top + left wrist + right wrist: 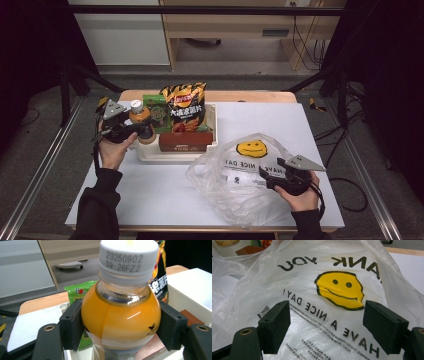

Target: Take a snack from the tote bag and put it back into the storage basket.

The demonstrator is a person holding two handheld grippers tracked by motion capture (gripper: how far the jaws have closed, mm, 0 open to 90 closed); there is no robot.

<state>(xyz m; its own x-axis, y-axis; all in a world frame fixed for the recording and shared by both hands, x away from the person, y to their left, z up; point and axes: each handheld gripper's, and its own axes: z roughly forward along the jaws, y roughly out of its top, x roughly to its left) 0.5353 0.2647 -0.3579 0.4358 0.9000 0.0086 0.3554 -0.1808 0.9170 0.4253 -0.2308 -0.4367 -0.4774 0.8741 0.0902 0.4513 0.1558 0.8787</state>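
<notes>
The left tongs clasp the round orange juice bottle with a white cap, upright in the white plastic tray near the tabletop's far-left corner. The right tongs gape wide over the clear smiley-printed plastic bag toward the near-right corner.

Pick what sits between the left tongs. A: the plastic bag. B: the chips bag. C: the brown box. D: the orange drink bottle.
D: in the left gripper view the orange drink bottle with its white cap stands between the pads of the left tongs.
</notes>
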